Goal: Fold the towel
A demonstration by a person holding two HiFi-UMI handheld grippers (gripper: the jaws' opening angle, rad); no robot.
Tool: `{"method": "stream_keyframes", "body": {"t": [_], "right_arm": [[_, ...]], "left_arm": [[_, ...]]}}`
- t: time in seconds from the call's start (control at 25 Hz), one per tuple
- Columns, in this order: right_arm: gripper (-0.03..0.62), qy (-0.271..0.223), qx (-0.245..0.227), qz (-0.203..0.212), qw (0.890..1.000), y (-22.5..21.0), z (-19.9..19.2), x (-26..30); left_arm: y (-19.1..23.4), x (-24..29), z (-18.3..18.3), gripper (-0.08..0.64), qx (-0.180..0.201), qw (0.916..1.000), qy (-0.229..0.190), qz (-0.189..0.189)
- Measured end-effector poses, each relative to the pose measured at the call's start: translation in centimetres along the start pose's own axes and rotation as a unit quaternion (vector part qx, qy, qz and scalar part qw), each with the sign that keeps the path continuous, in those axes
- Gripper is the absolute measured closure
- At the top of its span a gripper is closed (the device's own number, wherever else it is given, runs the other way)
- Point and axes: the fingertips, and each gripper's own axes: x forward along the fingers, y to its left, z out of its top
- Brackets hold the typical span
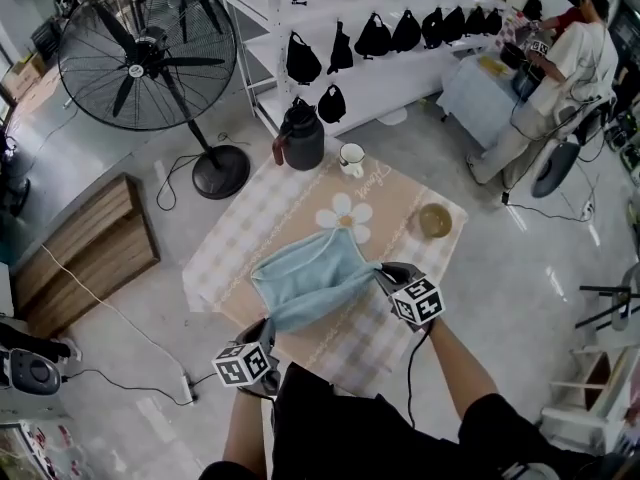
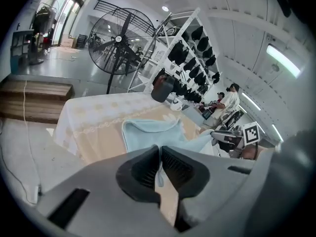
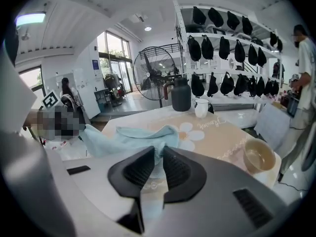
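Observation:
A light blue towel [image 1: 312,276] lies partly lifted over the checked tablecloth [image 1: 230,236], its near edge raised off the table. My left gripper [image 1: 268,330] is shut on the towel's near left corner [image 2: 159,168]. My right gripper [image 1: 385,276] is shut on the near right corner [image 3: 159,157]. In the left gripper view the towel [image 2: 148,132] stretches away over the table, with the right gripper [image 2: 232,141] off to the right. In the right gripper view the towel [image 3: 126,136] sags between both grippers. The towel's far edge rests beside a daisy print [image 1: 346,216].
On the table's far side stand a dark jug [image 1: 303,136], a white mug [image 1: 351,158] and a small bowl [image 1: 435,220]. A large floor fan [image 1: 150,53] and a wooden platform [image 1: 85,253] are at the left. Shelves of black bags [image 1: 400,33] and a person [image 1: 560,78] are behind.

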Motion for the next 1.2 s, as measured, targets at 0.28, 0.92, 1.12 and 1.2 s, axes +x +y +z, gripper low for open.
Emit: {"method": "stream_keyframes", "body": {"t": [0.28, 0.92, 1.12, 1.2], "right_arm": [[0.54, -0.004, -0.004, -0.018, 1.0, -1.4, 4.2, 4.0], [0.537, 0.063, 0.008, -0.041, 0.997, -5.4, 6.2, 16.8], [0.418, 0.05, 0.025, -0.062, 0.996, -6.0, 6.6, 16.9], [0.397, 0.034, 0.042, -0.068, 0.996, -6.0, 7.1, 16.0]], "left_arm": [[2.6, 2.4, 4.8, 0.535, -0.023, 0.9994, -0.002, -0.027], [10.9, 11.6, 10.4, 0.534, -0.02, 0.9973, 0.058, -0.04], [11.5, 12.3, 10.7, 0.491, -0.023, 0.9978, 0.053, -0.033], [11.6, 11.7, 11.4, 0.395, -0.013, 0.999, 0.035, -0.022]]}}
